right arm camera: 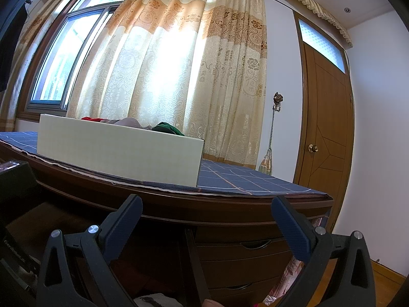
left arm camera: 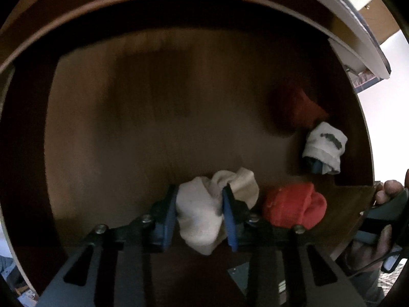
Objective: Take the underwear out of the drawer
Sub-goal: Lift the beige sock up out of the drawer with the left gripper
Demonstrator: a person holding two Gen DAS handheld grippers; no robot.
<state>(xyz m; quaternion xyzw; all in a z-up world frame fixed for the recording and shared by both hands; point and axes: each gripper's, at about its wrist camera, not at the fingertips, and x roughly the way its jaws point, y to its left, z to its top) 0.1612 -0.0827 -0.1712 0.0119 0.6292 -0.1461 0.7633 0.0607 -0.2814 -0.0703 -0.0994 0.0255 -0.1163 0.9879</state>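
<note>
Underwear (left arm camera: 202, 215) — cream, bunched — sits pinched between left tongs (left arm camera: 200, 220).

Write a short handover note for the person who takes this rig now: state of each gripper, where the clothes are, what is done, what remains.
Left gripper: jaws pressed on the cream bundle in the drawer, near its front edge.
Right gripper: jaws open, empty, pointing level at the desk.
In the drawer also: red bundle, white bundle, dark red bundle.
White box on the desk already holds some clothes.
Left: lift the cream bundle out, then the other three.
</note>
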